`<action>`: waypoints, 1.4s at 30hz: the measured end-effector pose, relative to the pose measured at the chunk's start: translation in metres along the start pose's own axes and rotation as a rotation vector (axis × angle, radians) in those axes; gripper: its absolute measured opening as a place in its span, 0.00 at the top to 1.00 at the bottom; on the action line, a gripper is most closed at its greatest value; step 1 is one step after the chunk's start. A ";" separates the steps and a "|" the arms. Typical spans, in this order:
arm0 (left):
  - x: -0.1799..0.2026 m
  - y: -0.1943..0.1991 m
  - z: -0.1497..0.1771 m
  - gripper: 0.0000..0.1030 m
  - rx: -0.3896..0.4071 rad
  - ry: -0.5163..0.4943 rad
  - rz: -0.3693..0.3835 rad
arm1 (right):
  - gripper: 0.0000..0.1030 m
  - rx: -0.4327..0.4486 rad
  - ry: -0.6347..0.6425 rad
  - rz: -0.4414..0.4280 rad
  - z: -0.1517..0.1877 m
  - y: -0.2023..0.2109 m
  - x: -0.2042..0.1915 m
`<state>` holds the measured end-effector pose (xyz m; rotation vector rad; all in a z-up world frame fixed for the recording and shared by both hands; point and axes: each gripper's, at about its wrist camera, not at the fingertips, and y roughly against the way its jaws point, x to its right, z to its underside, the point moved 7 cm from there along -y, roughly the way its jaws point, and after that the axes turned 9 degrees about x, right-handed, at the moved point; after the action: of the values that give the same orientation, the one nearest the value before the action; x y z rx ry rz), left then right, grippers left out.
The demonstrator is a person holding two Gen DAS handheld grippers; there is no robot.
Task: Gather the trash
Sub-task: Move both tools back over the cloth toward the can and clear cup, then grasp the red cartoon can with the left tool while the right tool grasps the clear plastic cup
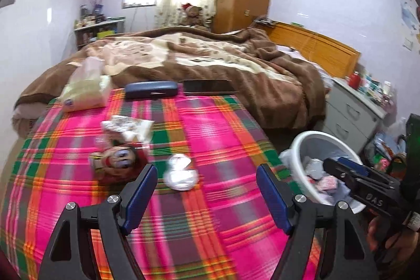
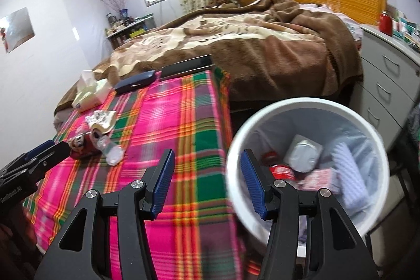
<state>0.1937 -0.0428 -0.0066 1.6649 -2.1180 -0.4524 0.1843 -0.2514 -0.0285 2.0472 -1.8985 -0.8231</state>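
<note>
Left gripper (image 1: pixel 207 183): jaws parted, nothing between the blue pads, poised above the pink plaid cloth (image 1: pixel 210 201). Just beyond its fingertips lies a crumpled white wrapper (image 1: pixel 179 175), resting on the cloth and clear of both pads. Left of that sits a red snack packet (image 1: pixel 118 162), with a torn white wrapper (image 1: pixel 128 129) behind it. Right gripper (image 2: pixel 207 179): jaws likewise apart and empty, straddling the edge of the cloth-covered surface and the rim of the white trash bin (image 2: pixel 236 148). The bin stands just beside the surface on its right and already contains a foil-lidded cup (image 2: pixel 304 154), red packaging and pale paper items. Along the far edge of the cloth lie a tissue pack (image 1: pixel 84 92), a dark blue case (image 1: pixel 151 89) and a flat black device (image 1: pixel 208 87). Behind these is a bed with a brown blanket (image 1: pixel 210 54); a grey drawer unit (image 1: pixel 351 112) stands at its right.
</note>
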 end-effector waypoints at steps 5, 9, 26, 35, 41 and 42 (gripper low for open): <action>-0.042 0.004 0.001 0.25 -0.003 0.046 -0.063 | 0.48 -0.017 0.020 -0.046 0.002 -0.009 -0.022; -0.066 0.004 0.004 0.25 -0.011 0.051 -0.104 | 0.48 -0.047 0.030 -0.084 0.005 -0.020 -0.042; -0.142 -0.022 0.016 0.25 -0.071 0.117 -0.137 | 0.48 -0.181 0.158 -0.212 0.033 -0.074 -0.122; -0.159 -0.041 0.012 0.25 -0.097 0.119 -0.109 | 0.48 -0.219 0.204 -0.189 0.033 -0.099 -0.137; -0.154 -0.057 0.007 0.25 -0.107 0.095 -0.056 | 0.55 -0.217 0.237 -0.175 0.034 -0.104 -0.137; -0.153 -0.060 0.006 0.25 -0.106 0.087 -0.049 | 0.66 -0.218 0.238 -0.182 0.034 -0.104 -0.137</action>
<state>0.2721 0.0917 -0.0584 1.6484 -1.9601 -0.4892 0.2530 -0.0974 -0.0777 2.0967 -1.4488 -0.7502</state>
